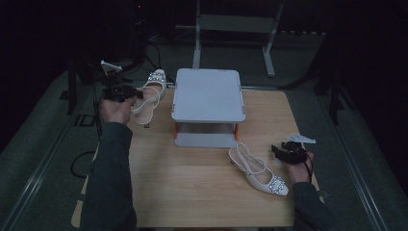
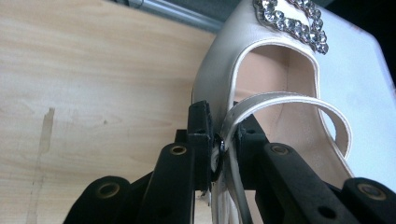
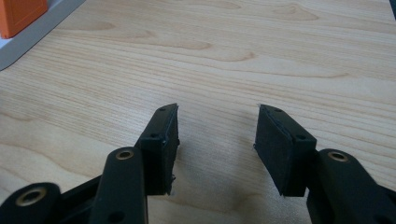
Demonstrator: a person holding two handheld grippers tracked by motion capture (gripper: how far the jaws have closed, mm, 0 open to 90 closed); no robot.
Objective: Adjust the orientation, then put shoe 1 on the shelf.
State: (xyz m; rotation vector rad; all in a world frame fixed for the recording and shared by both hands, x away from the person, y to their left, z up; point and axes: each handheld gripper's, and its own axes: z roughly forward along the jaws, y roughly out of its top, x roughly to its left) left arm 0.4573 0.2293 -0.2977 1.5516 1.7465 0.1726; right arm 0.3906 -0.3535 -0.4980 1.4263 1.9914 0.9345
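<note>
White shoe [image 2: 261, 74] pinched by strap in left gripper [image 2: 223, 140] beside grey stand [image 1: 208, 94] — right gripper [image 3: 217, 140] held spread over table [image 3: 233, 56], second shoe [image 1: 260, 172] just beside.

Satiny cream shoe [image 2: 219, 70] (sparkly rhinestone buckle [image 2: 292, 21]); matt pale-wood table [image 3: 261, 51]; matt black pads [image 3: 273, 140].

The room around is lying in near darkness; soft overhead light is falling on the tabletop [image 1: 202, 168], casting faint shadows, while the gripper views are looking brighter and sharp.
</note>
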